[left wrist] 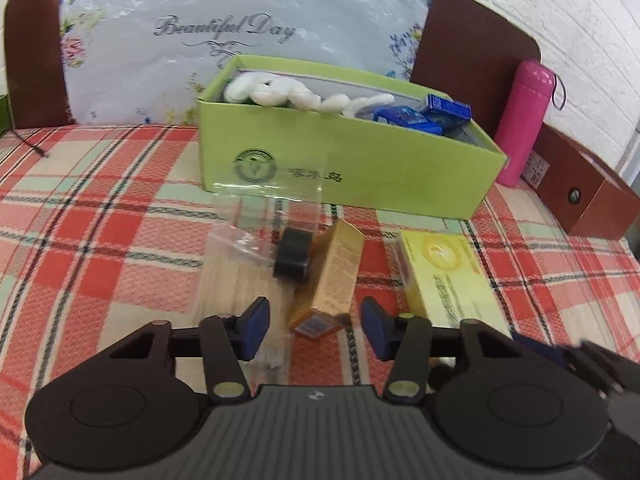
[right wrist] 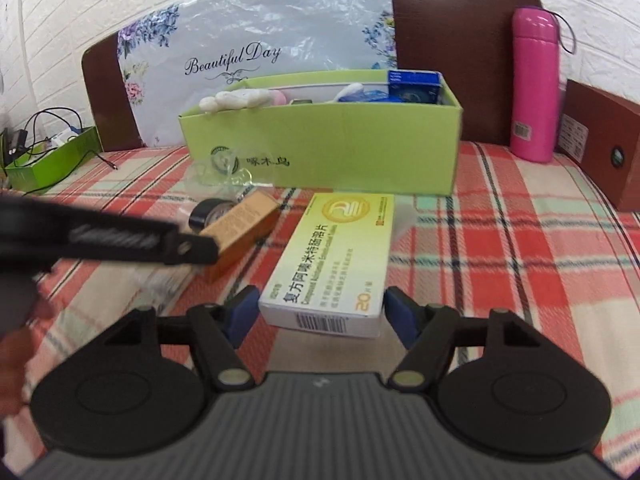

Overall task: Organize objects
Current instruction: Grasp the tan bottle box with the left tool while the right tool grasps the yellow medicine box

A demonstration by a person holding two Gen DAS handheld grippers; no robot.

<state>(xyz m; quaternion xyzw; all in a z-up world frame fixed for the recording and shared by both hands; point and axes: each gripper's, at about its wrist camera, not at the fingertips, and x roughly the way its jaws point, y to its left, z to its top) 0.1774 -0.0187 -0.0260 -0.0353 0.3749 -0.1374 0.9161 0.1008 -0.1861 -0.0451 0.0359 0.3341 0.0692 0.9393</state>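
A green open box (left wrist: 352, 160) (right wrist: 360, 148) stands on the plaid bed and holds a white plush toy (left wrist: 280, 92) and blue packets (left wrist: 416, 114). In front of it lie a gold-brown carton (left wrist: 332, 280) (right wrist: 244, 228), a black tape roll (left wrist: 292, 258) (right wrist: 208, 212), clear plastic bags (left wrist: 244, 240) and a yellow medicine box (left wrist: 448, 280) (right wrist: 336, 264). My left gripper (left wrist: 316, 328) is open, its pads either side of the carton's near end. My right gripper (right wrist: 320, 316) is open around the medicine box's near end.
A pink flask (left wrist: 524, 120) (right wrist: 536, 84) stands at the right by a brown wooden box (left wrist: 588, 196) (right wrist: 600, 144). A floral bag (left wrist: 240, 32) leans on the headboard. A small green tray with cables (right wrist: 52, 156) sits far left.
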